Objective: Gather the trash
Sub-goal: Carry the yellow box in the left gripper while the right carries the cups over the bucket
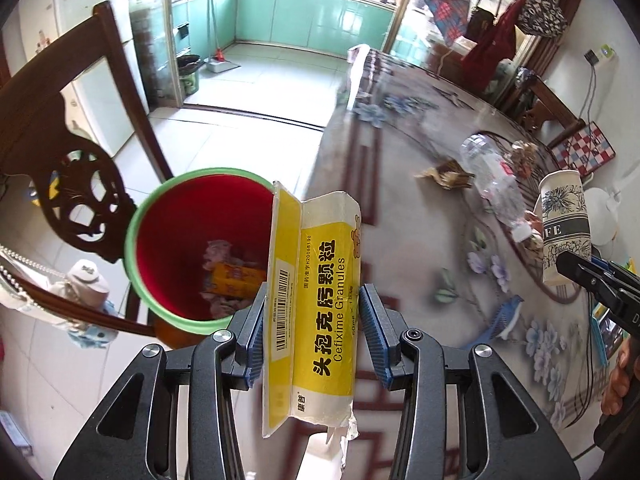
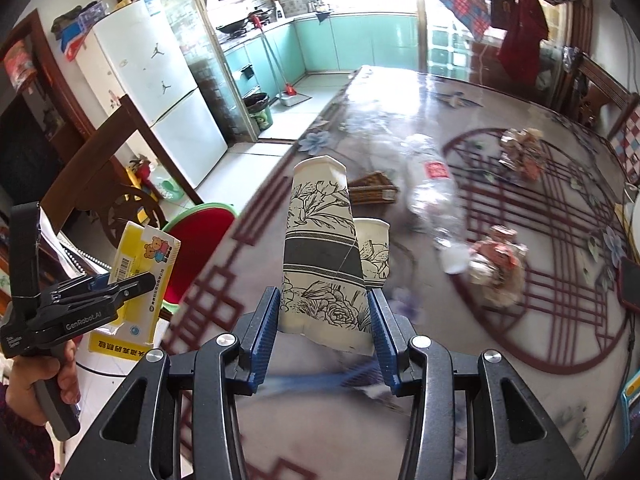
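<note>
— Big things first: that worktop (image 2: 500, 380) with the flowered cover takes up most of the room, and the red bin (image 1: 192, 220) with the green rim stands on the floor just off its edge, by the carved chair (image 1: 72, 160).

— And the left gripper (image 1: 314, 340) is nearly over it?

— Near it, I'd say, not squarely above. Its fingers (image 1: 256, 328) pinch the yellow medicine box (image 1: 316, 308) across the sides, the box standing on end with its flap open toward the bin. There is already some rubbish at the bottom.

— So just let go?

— I'd carry it further over the mouth first, past the near rim, and tip the box inward. It's light card, torn at the bottom, and could catch the rim and flop onto the floor.

— What about the other hand?

— The right gripper (image 2: 324, 332) is over the worktop, its fingers (image 2: 266, 332) pressed on the bottom of a printed paper cup (image 2: 320, 248), squashing it a little. It should wait its turn; two tools over one bin mouth would be crowded.

— Anything left behind?

— Plenty, all on the worktop: a clear plastic bottle (image 2: 432, 188) lying on its side, a second paper cup (image 2: 374, 248) just behind the held one, a flattened brown wrapper (image 2: 372, 190) and two crumpled wads (image 2: 496, 264).
</note>
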